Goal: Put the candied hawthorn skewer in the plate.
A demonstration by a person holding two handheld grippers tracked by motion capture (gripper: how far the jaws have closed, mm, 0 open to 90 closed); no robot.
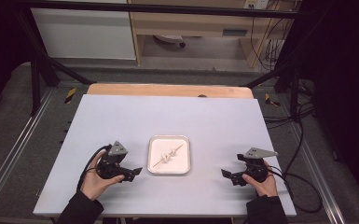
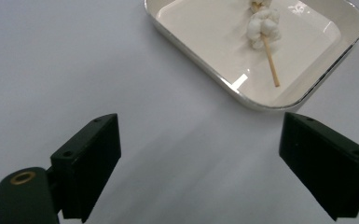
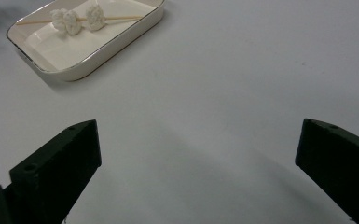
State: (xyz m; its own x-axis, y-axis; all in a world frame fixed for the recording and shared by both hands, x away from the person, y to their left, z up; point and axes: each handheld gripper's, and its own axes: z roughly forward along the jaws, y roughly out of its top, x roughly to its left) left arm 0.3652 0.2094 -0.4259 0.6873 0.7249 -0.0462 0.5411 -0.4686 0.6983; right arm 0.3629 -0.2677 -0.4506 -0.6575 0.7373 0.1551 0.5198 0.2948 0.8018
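A white rectangular tray (image 1: pixel 150 161) sits at the middle of the pale table (image 1: pixel 168 112). In it lies a wooden skewer (image 1: pixel 169 155) threaded with small white lumps. My left gripper (image 1: pixel 133 172) rests just left of the tray, jaws open and pointing toward it with nothing between them. My right gripper (image 1: pixel 226 175) is farther off on the tray's right, also open and holding nothing. The left gripper view has the open jaws (image 2: pixel 199 122) below the tray (image 2: pixel 256 103) and skewer (image 2: pixel 270 60). From the right gripper (image 3: pixel 198 126), the tray (image 3: pixel 98 60) and skewer (image 3: pixel 121 18) sit at the upper left.
The table's wooden far edge (image 1: pixel 168 90) lies beyond the pale top. A black frame surrounds the table, and cables (image 1: pixel 298 154) trail on the floor at the right. Bare tabletop spreads around the tray on all sides.
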